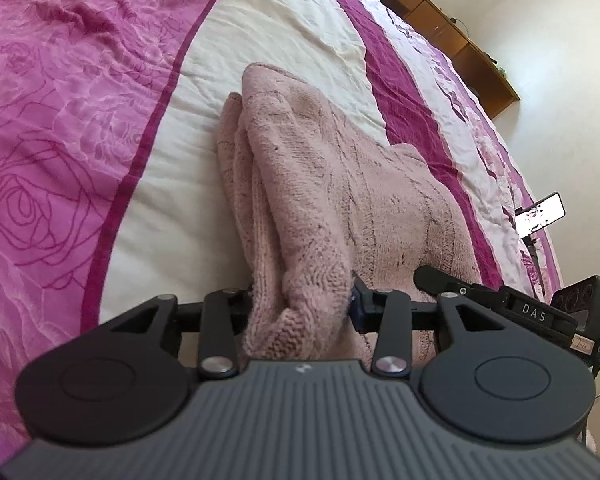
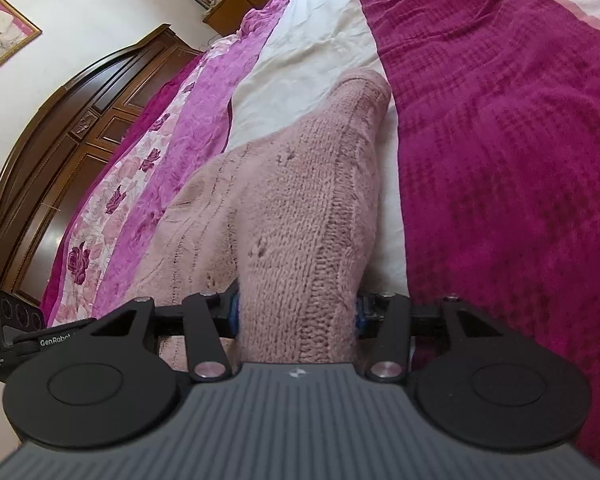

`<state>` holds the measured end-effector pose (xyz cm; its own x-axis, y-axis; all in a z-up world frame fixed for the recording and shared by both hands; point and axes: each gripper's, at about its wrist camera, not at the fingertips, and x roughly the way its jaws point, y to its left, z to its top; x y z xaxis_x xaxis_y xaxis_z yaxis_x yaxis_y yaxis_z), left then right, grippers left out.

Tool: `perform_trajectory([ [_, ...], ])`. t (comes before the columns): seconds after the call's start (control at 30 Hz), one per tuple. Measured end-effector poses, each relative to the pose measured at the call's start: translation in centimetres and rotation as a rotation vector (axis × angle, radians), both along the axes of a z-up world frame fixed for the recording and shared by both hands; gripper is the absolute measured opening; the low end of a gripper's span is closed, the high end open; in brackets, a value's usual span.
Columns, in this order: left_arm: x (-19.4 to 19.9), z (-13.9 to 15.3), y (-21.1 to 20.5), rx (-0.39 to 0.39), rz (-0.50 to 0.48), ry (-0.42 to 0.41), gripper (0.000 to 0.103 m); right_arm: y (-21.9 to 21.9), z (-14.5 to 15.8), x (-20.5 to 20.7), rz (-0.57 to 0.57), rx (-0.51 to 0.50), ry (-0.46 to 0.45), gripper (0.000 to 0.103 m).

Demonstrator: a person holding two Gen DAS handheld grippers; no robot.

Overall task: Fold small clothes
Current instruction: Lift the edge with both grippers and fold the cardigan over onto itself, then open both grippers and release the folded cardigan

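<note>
Item, nearest: left gripper (image 1: 300, 304), fingers clenched on a bunched knit edge of the pink sweater (image 1: 332, 200); the right gripper's body shows just beside it at the frame's right edge. Item: right gripper (image 2: 298, 312), fingers likewise clamped on a thick fold of the same sweater (image 2: 300, 208), blue pads just visible either side of the wool. Item: the sweater itself, a chunky pale-pink knit, partly doubled over, its near edge raised in both grips and the rest trailing away onto the bed (image 1: 292, 24), lying on the cream band of the bedspread between the rose-print pink and the magenta stripes. Item, beyond: a phone on a stand (image 1: 540, 212) near the bed's edge; a wooden shelf (image 1: 452, 28) along the wall; a dark wooden headboard (image 2: 80, 128); a framed picture (image 2: 0, 28). Risk, as judged: the loose knit may stretch or slip from one grip if the two pull unevenly, skewing the fold; the layers beneath may drag and bunch.
</note>
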<state>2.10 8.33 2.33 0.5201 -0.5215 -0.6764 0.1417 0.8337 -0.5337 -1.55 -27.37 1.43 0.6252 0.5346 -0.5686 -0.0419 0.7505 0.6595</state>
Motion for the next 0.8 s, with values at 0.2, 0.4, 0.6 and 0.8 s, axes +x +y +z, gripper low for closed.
perform_trajectory([
  [0.2,-1.0,0.9,-0.1,0.046,0.006,-0.02,0.044,0.8,0.9,-0.1,-0.008,-0.049,-0.018,0.06],
  [0.4,-2.6,2.3,-0.2,0.137,0.011,-0.06,0.045,0.9,2.5,-1.8,-0.02,-0.109,-0.05,0.065],
  [0.6,-4.1,2.8,-0.7,0.234,0.022,-0.102,0.043,0.7,3.7,-4.2,-0.038,-0.17,-0.084,0.065],
  [0.8,-4.0,1.4,-0.5,0.251,0.04,-0.081,0.044,0.9,2.8,-5.2,-0.036,-0.2,-0.071,0.065],
])
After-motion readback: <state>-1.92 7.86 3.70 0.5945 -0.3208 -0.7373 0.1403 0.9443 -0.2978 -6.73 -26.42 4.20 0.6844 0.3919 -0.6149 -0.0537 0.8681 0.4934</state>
